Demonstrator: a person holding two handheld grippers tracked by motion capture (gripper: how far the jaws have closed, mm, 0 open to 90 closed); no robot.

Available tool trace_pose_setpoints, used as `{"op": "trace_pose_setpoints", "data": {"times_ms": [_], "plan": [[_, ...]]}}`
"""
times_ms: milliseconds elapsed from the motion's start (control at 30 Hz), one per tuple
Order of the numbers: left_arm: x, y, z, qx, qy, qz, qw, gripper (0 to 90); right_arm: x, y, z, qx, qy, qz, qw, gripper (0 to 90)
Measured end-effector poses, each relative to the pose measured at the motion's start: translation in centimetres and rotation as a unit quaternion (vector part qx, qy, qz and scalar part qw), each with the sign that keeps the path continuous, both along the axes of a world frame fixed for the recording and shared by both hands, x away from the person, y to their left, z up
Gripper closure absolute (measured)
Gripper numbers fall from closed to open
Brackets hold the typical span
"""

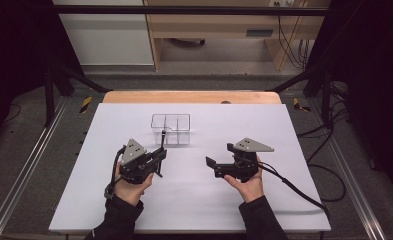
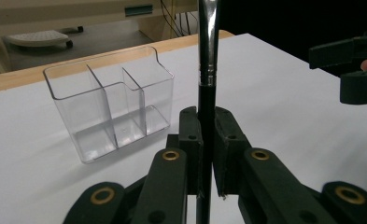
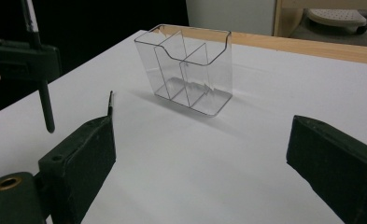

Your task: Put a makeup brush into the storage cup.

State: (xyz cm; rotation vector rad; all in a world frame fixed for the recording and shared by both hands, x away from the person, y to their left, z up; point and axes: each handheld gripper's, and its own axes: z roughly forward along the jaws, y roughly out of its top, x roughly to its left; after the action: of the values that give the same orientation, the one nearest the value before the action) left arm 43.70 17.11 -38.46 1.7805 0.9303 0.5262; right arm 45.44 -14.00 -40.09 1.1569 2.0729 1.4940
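Note:
A thin black brush (image 2: pixel 208 56) with a silver ferrule stands upright, and my left gripper (image 2: pixel 208 122) is shut on its dark handle. In the high view the left gripper (image 1: pixel 161 154) sits left of centre, just in front of a clear plastic organizer (image 1: pixel 171 128) with three compartments, and the brush (image 1: pixel 162 141) rises beside the organizer's front wall. My right gripper (image 1: pixel 220 154) is to the right, open, with nothing between its jaws. In the right gripper view its fingers (image 3: pixel 83 154) stand wide apart, facing the organizer (image 3: pixel 186 70) and the brush handle (image 3: pixel 45 109).
A white sheet (image 1: pixel 194 200) covers the wooden table (image 1: pixel 191 96). A black cable (image 1: pixel 294 190) trails from the right gripper toward the table's right front edge. Metal frame posts and cables stand on the floor beyond.

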Motion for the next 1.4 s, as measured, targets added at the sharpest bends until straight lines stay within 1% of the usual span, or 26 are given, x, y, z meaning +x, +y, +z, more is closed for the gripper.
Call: {"op": "trace_pose_setpoints", "data": {"times_ms": [33, 67, 133, 200, 300, 400, 500, 567, 633, 733, 800, 900, 933, 967, 1133, 1233, 1400], "plan": [[0.1, 0.2, 0.2, 0.002, 0.0, 0.003, 1.0, 82.8, 0.0, -0.2, -0.1, -0.006, 0.0, -0.001, 1.0, 8.0], [0.1, 0.2, 0.2, 0.002, 0.0, 0.003, 1.0, 82.8, 0.0, -0.2, -0.1, -0.006, 0.0, -0.001, 1.0, 8.0], [0.3, 0.5, 0.4, -0.001, -0.001, 0.006, 1.0, 82.8, -0.1, -0.5, -0.2, -0.017, 0.001, -0.006, 0.9998, 7.1], [0.3, 0.6, 0.4, -0.003, 0.0, 0.006, 1.0, 82.8, -0.2, -0.7, -0.3, -0.021, 0.002, -0.006, 0.9998, 6.8], [0.5, 0.9, 0.7, -0.006, -0.001, 0.008, 0.9999, 82.8, -0.3, -1.1, -0.4, -0.035, -0.001, -0.008, 0.9994, 6.4], [0.7, 1.1, 0.9, -0.009, -0.004, 0.008, 0.9999, 82.8, -0.4, -1.7, -0.6, -0.039, 0.002, -0.011, 0.9992, 6.2], [0.9, 1.3, 1.2, -0.009, -0.007, 0.01, 0.9999, 82.8, -0.4, -2.2, -0.8, -0.041, 0.006, -0.021, 0.9989, 6.2], [1.0, 1.4, 1.3, -0.01, -0.008, 0.013, 0.9998, 82.8, -0.4, -2.5, -0.8, -0.035, 0.007, -0.027, 0.999, 6.3], [1.2, 1.7, 1.5, -0.012, -0.007, 0.014, 0.9998, 82.8, -0.3, -2.8, -0.9, -0.03, 0.009, -0.03, 0.9991, 6.3], [1.5, 1.8, 1.8, -0.015, -0.008, 0.014, 0.9997, 82.8, -0.4, -3.0, -1.0, -0.031, 0.009, -0.03, 0.999, 6.6], [1.6, 1.9, 1.9, -0.017, -0.008, 0.015, 0.9997, 82.8, -0.5, -3.1, -1.1, -0.034, 0.011, -0.028, 0.999, 6.3], [2.2, 1.9, 2.2, -0.017, -0.01, 0.017, 0.9997, 82.8, -0.7, -3.3, -1.4, -0.048, 0.011, -0.03, 0.9984, 5.4], [2.2, 1.9, 2.2, -0.017, -0.01, 0.017, 0.9997, 82.8, -0.7, -3.3, -1.4, -0.048, 0.011, -0.03, 0.9984, 5.4], [2.5, 1.9, 2.2, -0.015, -0.008, 0.019, 0.9997, 82.8, -0.8, -3.6, -1.5, -0.05, 0.012, -0.032, 0.9982, 5.2], [3.0, 1.8, 2.3, -0.007, -0.008, 0.02, 0.9997, 82.8, -1.1, -4.3, -1.7, -0.048, 0.014, -0.039, 0.998, 5.2], [3.2, 1.6, 2.6, -0.004, -0.012, 0.018, 0.9997, 82.8, -1.3, -4.4, -1.8, -0.055, 0.014, -0.041, 0.9976, 5.0], [3.4, 1.2, 3.3, -0.006, -0.019, 0.017, 0.9997, 82.8, -1.5, -4.9, -1.9, -0.052, 0.015, -0.045, 0.9975, 4.8]]}}
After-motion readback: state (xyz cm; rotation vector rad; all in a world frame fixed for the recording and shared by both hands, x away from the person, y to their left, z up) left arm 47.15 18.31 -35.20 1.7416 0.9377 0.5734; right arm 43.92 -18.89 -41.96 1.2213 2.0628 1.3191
